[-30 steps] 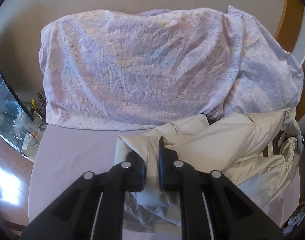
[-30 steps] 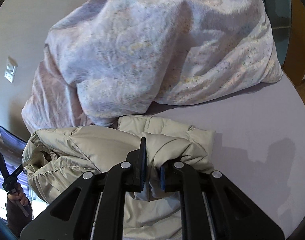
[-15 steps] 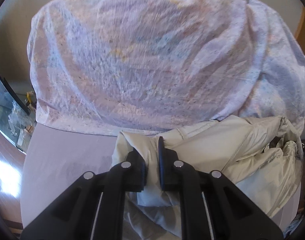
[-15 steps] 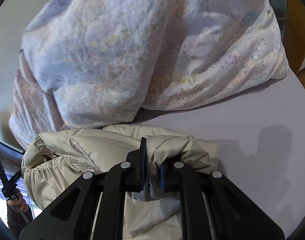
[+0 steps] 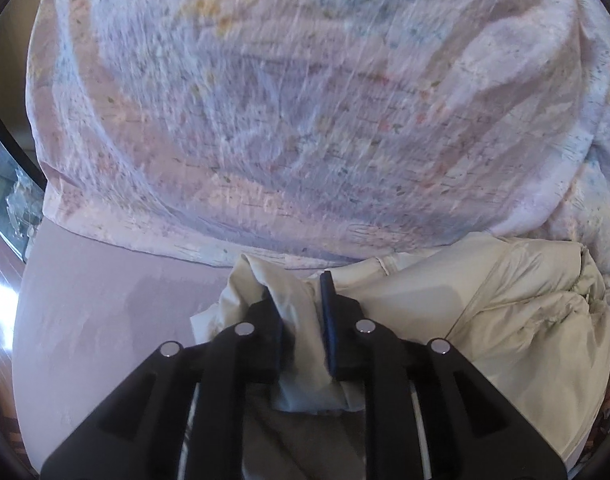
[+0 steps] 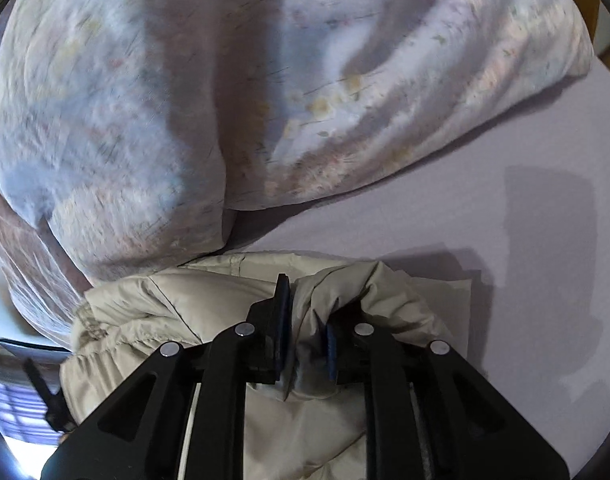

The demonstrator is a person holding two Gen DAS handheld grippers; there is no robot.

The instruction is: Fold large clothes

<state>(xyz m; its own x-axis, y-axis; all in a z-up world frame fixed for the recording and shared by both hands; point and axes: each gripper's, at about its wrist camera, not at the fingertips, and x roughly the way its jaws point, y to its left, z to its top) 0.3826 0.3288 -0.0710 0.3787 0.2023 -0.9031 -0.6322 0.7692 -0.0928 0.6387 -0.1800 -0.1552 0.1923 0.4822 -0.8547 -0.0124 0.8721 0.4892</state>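
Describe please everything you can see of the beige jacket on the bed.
The beige jacket is a puffy, quilted garment of smooth, slightly shiny fabric, with a gathered edge at one side. It lies crumpled on the lilac sheet, its far edge against the floral duvet. The left gripper and right gripper each have a fold between their jaws, which have just been opening slightly.

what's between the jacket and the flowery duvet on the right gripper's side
In the right wrist view, only a bare wedge of sheet separates the jacket from the duvet; further left they touch.
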